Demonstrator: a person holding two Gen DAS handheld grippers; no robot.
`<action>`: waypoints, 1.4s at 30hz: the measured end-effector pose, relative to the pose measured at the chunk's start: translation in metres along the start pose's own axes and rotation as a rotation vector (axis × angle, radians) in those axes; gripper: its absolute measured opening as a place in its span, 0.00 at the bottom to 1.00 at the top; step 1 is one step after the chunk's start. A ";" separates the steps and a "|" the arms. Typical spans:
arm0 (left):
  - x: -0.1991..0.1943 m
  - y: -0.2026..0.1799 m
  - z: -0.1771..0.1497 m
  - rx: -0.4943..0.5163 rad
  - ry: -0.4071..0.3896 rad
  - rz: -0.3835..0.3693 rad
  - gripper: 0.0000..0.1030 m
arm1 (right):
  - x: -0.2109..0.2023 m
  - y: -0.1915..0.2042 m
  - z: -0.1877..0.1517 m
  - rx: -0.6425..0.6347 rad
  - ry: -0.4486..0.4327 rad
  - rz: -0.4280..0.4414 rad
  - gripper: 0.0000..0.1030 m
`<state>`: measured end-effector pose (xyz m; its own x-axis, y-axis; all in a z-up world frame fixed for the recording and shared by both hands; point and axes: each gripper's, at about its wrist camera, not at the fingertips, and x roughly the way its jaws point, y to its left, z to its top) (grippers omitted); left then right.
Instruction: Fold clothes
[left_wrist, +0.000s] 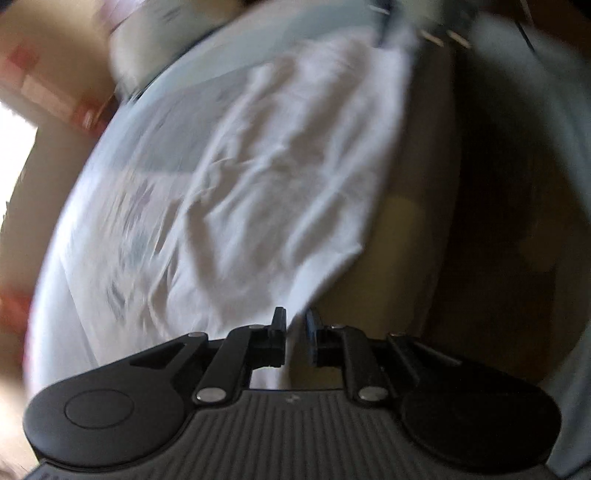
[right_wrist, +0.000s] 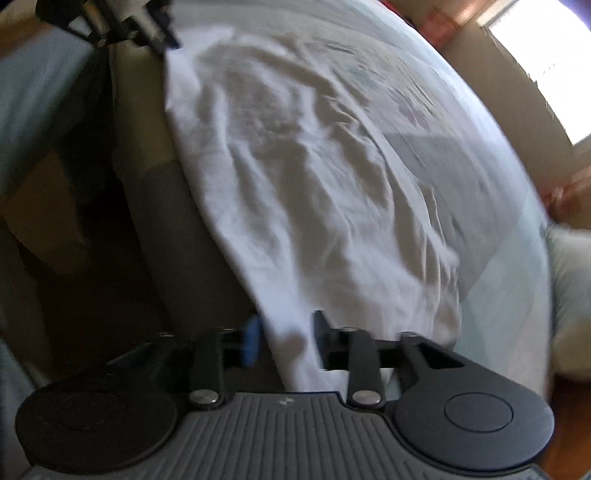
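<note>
Left wrist view: my left gripper (left_wrist: 295, 325) pinches the crumpled white cotton garment (left_wrist: 266, 166) by one corner; my right gripper (right_wrist: 284, 332) pinches another, cloth draped over the pale patterned bed sheet (right_wrist: 461, 140)

The left claw (left_wrist: 295, 325) has its 2 fingers drawn close, pinching a corner of the white garment (left_wrist: 280, 177) between them. The right claw (right_wrist: 286, 332) grips another corner of the same cloth, fingers set slightly wider. Each claw shows at the far top edge of the other's view, both frames blurred.
</note>
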<state>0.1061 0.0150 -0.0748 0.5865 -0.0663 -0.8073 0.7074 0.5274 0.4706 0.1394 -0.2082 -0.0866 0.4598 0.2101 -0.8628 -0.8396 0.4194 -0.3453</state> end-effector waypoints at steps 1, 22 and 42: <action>-0.008 0.013 -0.001 -0.070 -0.012 -0.017 0.18 | -0.009 -0.010 -0.004 0.051 -0.017 0.026 0.48; 0.033 0.082 -0.027 -0.603 0.015 -0.056 0.50 | 0.005 -0.065 -0.035 0.624 -0.207 0.038 0.64; 0.084 0.133 -0.027 -0.925 -0.144 -0.064 0.71 | 0.041 -0.127 -0.021 0.998 -0.452 0.023 0.86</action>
<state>0.2390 0.1022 -0.0894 0.6442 -0.1900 -0.7409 0.1812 0.9790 -0.0935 0.2588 -0.2714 -0.0865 0.6816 0.4462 -0.5799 -0.3310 0.8949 0.2995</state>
